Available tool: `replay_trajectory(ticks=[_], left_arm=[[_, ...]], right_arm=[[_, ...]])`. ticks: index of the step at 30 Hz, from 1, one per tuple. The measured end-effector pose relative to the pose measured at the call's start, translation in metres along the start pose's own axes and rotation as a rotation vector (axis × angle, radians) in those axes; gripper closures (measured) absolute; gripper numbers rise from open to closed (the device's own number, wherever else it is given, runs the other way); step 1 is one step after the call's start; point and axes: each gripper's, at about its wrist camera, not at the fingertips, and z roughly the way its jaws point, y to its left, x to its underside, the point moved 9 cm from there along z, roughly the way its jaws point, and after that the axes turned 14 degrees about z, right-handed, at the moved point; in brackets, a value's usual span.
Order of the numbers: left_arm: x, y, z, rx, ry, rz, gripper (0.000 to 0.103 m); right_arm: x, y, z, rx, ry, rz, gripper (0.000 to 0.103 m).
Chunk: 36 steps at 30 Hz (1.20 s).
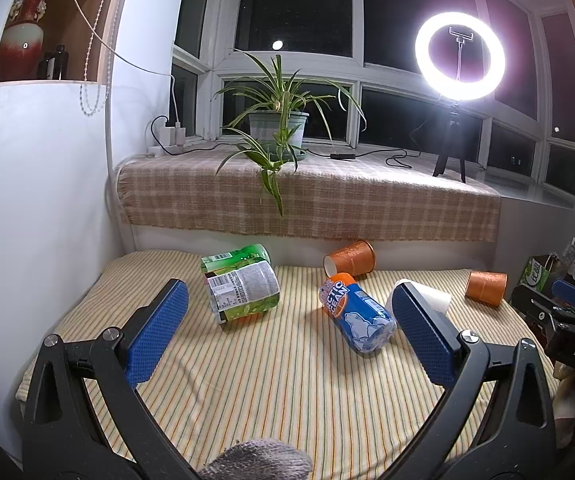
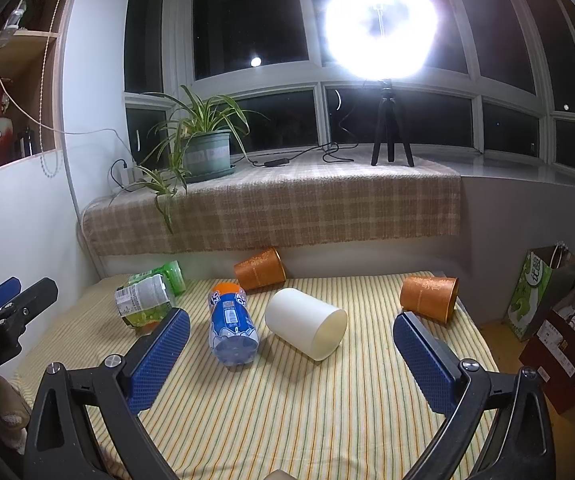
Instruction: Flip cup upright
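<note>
A white cup (image 2: pixel 305 322) lies on its side on the striped cloth, mouth toward the camera's right; in the left wrist view it (image 1: pixel 433 298) is half hidden behind my left gripper's right finger. One orange cup (image 2: pixel 260 269) (image 1: pixel 350 258) lies on its side at the back by the ledge. A second orange cup (image 2: pixel 429 298) (image 1: pixel 486 287) lies on its side at the right. My left gripper (image 1: pixel 289 336) is open and empty above the cloth. My right gripper (image 2: pixel 291 354) is open and empty, the white cup just beyond its fingertips.
A blue and orange bottle (image 2: pixel 230 326) (image 1: pixel 357 316) and a green bottle (image 2: pixel 149 298) (image 1: pixel 241 282) lie on the striped table (image 2: pixel 287 408). A plaid-covered ledge (image 2: pixel 287 204) holds a potted plant (image 2: pixel 207 152) and a ring light (image 2: pixel 381 26). Bags (image 2: pixel 543 292) stand at the right.
</note>
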Motion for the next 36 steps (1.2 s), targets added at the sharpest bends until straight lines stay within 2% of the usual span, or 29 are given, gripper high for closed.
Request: replay_trajectory(ticks=[36], left_arm=[[-0.0012, 0.0015, 0.0003, -0.004, 0.002, -0.007, 0.0]], right_arm=[[0.0031, -0.0003, 0.0019, -0.007, 0.039, 0.017, 0.0]])
